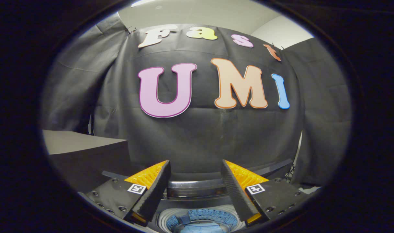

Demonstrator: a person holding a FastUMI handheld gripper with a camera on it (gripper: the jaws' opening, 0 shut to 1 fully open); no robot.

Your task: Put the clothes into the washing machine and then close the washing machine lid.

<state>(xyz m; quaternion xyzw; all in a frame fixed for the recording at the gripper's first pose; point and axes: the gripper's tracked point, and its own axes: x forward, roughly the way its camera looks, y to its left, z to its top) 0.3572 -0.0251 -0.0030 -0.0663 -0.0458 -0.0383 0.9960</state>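
My gripper (195, 166) is open, its two fingers spread wide with nothing between them. It hangs above the washing machine (197, 189), whose dark top rim lies just ahead of and below the fingers. Under the fingers the round drum opening (200, 220) shows its pale ring and a perforated blue inside. Something blue lies at the bottom of the drum; whether it is clothing I cannot tell. The raised lid (268, 168) seems to stand as a dark edge behind the right finger.
A grey box-like surface (83, 142) with a dark front stands to the left of the machine, level with the fingers. The black cloth wall (200, 136) hangs close behind the machine.
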